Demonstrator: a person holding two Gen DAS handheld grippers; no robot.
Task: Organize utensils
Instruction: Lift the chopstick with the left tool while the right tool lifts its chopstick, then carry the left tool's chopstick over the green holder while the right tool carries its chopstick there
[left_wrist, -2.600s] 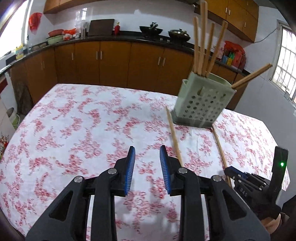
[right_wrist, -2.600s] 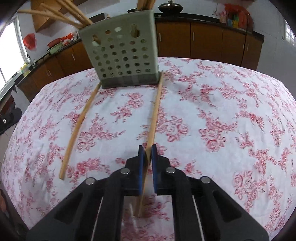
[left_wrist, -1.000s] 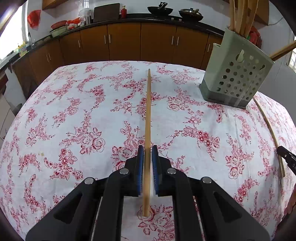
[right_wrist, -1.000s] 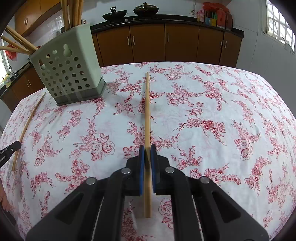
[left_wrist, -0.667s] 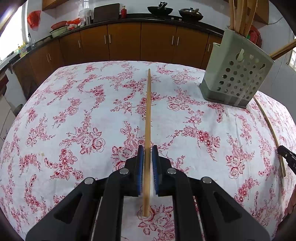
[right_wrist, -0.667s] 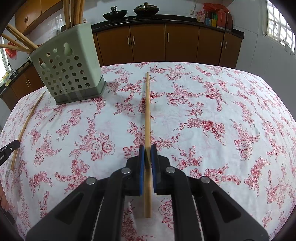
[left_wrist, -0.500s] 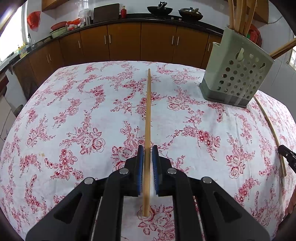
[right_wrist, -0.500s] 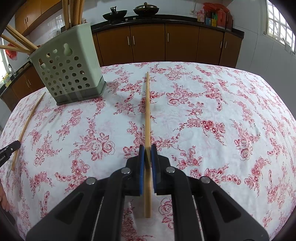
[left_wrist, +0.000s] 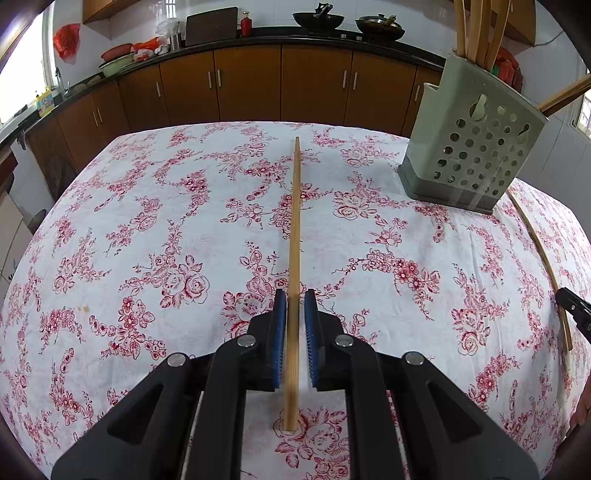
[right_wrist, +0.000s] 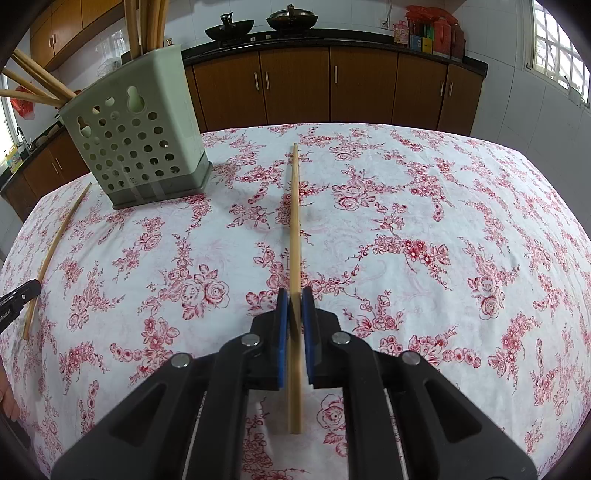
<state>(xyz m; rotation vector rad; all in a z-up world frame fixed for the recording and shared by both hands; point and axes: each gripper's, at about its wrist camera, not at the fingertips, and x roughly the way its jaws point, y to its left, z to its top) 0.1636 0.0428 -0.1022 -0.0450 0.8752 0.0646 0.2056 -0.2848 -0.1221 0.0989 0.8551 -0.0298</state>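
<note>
My left gripper is shut on a long wooden chopstick that points forward over the floral tablecloth. My right gripper is shut on another wooden chopstick, also pointing forward. A pale green perforated utensil holder stands at the right in the left wrist view and holds several chopsticks. The holder stands at the left in the right wrist view. The chopstick held by the other gripper shows at the right edge of the left wrist view and at the left edge of the right wrist view.
The table has a white cloth with red flowers. Brown kitchen cabinets and a dark counter with woks run behind it. A window is at the right in the right wrist view.
Since 2.6 s ago my left gripper has shut on a chopstick and both grippers have turned with their chopsticks. Over the last second nothing has visibly moved.
</note>
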